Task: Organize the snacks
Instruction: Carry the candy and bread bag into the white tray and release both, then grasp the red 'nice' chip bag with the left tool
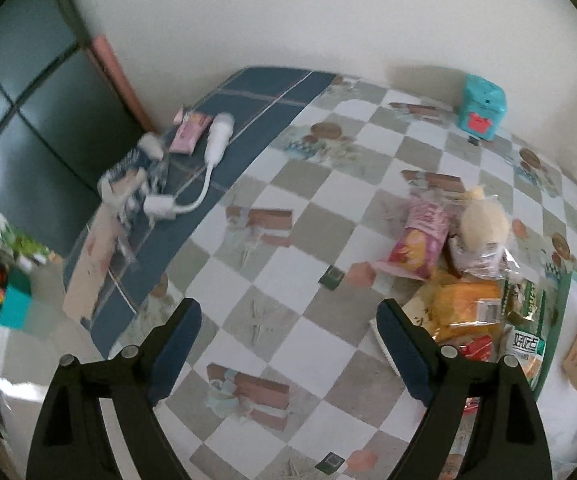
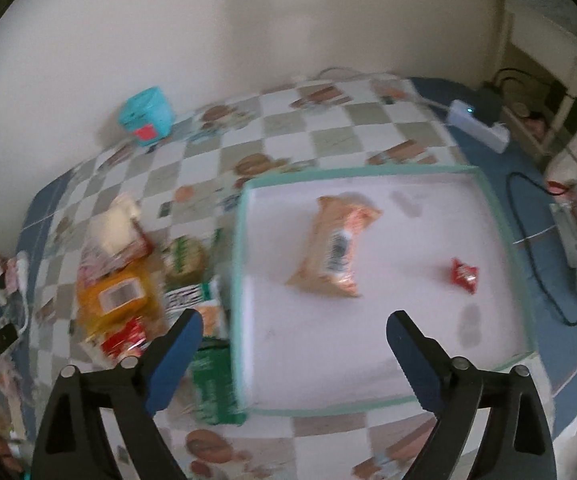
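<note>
A shallow white box with a teal rim (image 2: pixel 237 280) lies on the checked tablecloth. In it lie an orange snack packet (image 2: pixel 334 252) and a small red packet (image 2: pixel 464 275). A pile of snacks (image 2: pixel 128 280) sits left of the box, with a yellow bag (image 2: pixel 116 300) and a green packet (image 2: pixel 212 384). The left wrist view shows the same pile: a pink bag (image 1: pixel 418 240), a yellow bag (image 1: pixel 464 312), a bun in clear wrap (image 1: pixel 482 226). My right gripper (image 2: pixel 294 344) is open and empty above the box's near part. My left gripper (image 1: pixel 288 336) is open and empty over the cloth, left of the pile.
A teal tin (image 1: pixel 482 106) stands by the wall; it also shows in the right wrist view (image 2: pixel 146 116). A white charger with cable (image 1: pixel 208 160) and a pink packet (image 1: pixel 190 132) lie at the table's far left. A power strip (image 2: pixel 478 126) and black cables (image 2: pixel 544 264) lie right of the box.
</note>
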### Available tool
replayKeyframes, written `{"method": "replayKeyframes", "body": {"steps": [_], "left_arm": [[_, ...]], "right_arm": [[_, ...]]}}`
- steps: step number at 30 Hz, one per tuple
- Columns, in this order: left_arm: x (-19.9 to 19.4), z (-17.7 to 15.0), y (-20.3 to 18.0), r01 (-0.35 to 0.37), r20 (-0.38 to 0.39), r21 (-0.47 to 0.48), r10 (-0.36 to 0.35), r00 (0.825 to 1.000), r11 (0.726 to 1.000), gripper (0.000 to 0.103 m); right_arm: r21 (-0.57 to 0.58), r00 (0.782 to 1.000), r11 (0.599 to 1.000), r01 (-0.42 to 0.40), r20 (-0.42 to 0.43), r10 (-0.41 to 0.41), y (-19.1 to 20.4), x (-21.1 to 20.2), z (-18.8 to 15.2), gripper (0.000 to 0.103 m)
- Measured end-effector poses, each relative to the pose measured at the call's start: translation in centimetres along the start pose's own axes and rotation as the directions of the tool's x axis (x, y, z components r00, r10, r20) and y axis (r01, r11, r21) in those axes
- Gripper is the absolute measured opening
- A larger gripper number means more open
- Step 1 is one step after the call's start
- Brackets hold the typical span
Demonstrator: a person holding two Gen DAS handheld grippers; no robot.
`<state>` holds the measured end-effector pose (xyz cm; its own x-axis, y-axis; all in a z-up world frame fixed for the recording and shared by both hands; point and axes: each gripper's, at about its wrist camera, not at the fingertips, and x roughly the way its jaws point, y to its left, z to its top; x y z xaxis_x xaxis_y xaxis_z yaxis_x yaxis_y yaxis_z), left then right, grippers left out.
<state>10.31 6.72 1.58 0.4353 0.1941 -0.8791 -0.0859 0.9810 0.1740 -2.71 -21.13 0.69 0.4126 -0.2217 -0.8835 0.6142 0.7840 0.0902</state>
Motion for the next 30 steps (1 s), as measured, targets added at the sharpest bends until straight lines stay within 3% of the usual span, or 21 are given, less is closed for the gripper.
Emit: {"method": "replayKeyframes", "body": {"steps": [8,15,20,24,27,30], "left_arm": [[2.1,-0.6,1.3,0.061,-0.075,-0.07,-0.066,0.995,0.996,0.09],[3.4,-1.1,-1.2,0.133,-0.138,-0.027,-0.135,0.981,0.991,0.095],[3.8,-1.9,-4.3,0.236,-0.19,0.014,-0.229,0.955,0.972,0.096],[4.4,-2.8,-7.2,0.33,-0.256,0.036,-0.311,0.916,0.943,0.097],[5.1,-3.6,-9.1,0.36,-0.305,0.055,-0.327,0.894,0.931,0.097],[5.9,-4.3,-10.6,0.36,-0.34,0.076,-0.315,0.886,0.93,0.097]], "right_arm": [[-0.071,0.997,0.997,-0.032,-0.072,0.027,3.4,1.5,-1.5,0.095],[-0.12,0.987,0.992,-0.031,-0.158,0.012,4.5,4.1,-2.7,0.095],[-0.112,0.982,0.994,-0.006,-0.188,-0.015,3.9,5.1,-2.8,0.095],[-0.101,0.98,0.995,0.01,-0.198,-0.03,3.3,5.5,-2.8,0.095],[-0.096,0.979,0.995,0.017,-0.199,-0.036,3.0,5.5,-2.6,0.095],[-0.09,0.98,0.996,0.024,-0.193,-0.041,2.6,5.5,-2.5,0.095]]}}
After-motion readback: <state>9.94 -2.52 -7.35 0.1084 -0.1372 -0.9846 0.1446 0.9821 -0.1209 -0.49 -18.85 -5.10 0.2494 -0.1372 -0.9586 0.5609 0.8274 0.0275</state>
